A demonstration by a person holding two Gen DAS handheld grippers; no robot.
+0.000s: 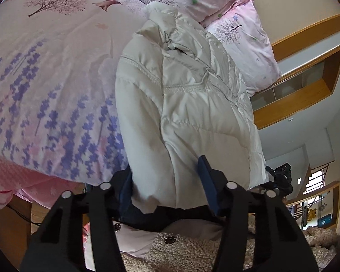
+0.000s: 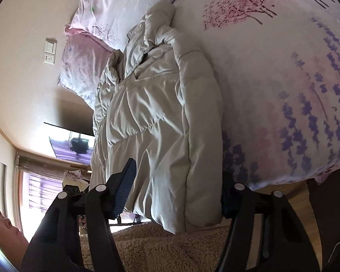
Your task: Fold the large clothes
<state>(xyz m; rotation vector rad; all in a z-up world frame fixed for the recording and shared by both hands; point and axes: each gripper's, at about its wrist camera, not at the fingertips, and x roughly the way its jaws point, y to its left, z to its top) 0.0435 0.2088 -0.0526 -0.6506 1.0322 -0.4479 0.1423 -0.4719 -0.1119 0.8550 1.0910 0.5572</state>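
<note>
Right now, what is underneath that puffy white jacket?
The jacket lies on a flowered bedspread, visible around it. Whatever is directly beneath stays covered.

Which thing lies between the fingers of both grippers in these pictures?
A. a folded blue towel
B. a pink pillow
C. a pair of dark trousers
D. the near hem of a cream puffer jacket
D: in both wrist views the cream puffer jacket lies stretched on the flowered bedcover, and its near hem sits between the fingers of the left gripper and the right gripper.
</note>
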